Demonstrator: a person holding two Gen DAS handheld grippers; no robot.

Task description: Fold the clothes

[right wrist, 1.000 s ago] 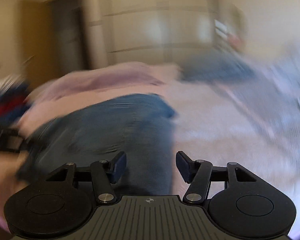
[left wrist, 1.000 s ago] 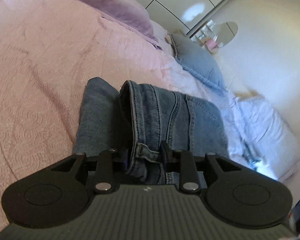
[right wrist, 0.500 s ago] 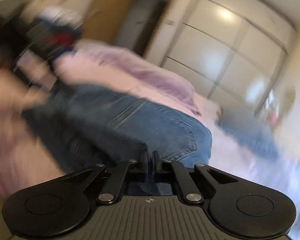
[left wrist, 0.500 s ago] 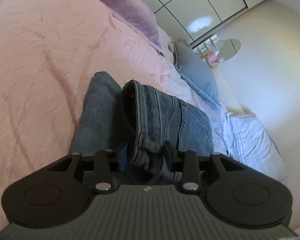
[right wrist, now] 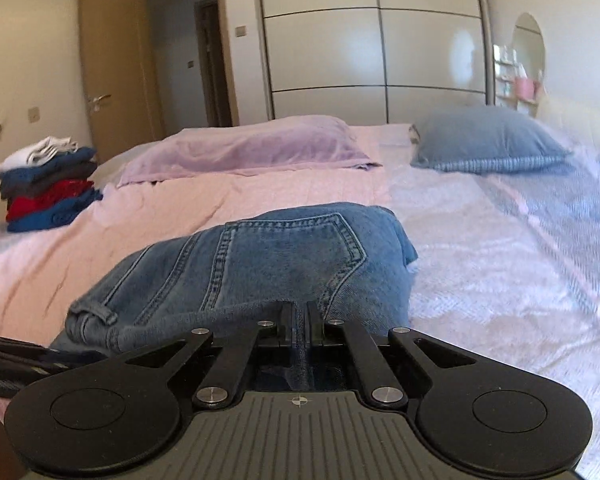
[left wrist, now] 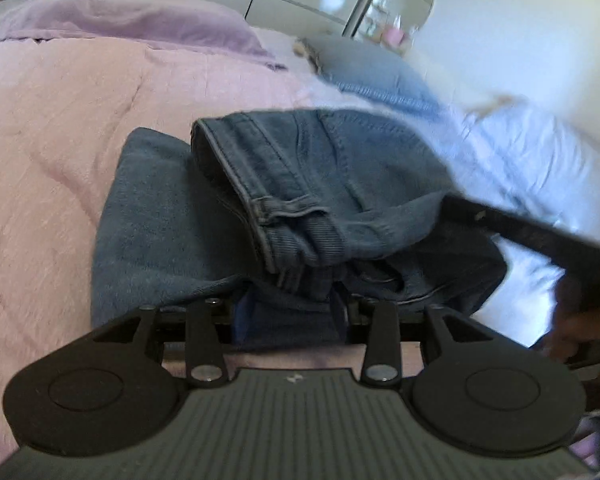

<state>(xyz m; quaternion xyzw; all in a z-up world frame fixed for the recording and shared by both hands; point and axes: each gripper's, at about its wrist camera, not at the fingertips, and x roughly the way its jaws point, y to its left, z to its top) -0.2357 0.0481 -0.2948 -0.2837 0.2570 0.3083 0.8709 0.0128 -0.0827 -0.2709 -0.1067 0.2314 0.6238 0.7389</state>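
Note:
Blue jeans (left wrist: 340, 168) lie folded in a thick bundle on the pink bedspread (left wrist: 60, 140). My left gripper (left wrist: 290, 312) is at the bundle's near edge, and its jaws are shut on a fat wad of denim by the waistband. The right gripper's black body (left wrist: 520, 232) reaches in from the right, with a hand below it. In the right wrist view the jeans (right wrist: 260, 264) show a back pocket facing up. My right gripper (right wrist: 299, 316) is shut on a thin fold of denim at their near edge. The left tool's black body (right wrist: 20, 360) shows at the lower left.
A stack of folded clothes (right wrist: 48, 184) sits on the bed's far left. A lilac blanket (right wrist: 244, 148) and a blue pillow (right wrist: 488, 140) lie across the far side. Behind them are a white wardrobe (right wrist: 372, 48) and a door (right wrist: 112, 64).
My right gripper went from open above the jeans to shut on their edge and has steadied. The left view rolled, its jaws now span a wider wad, and the right tool came into it.

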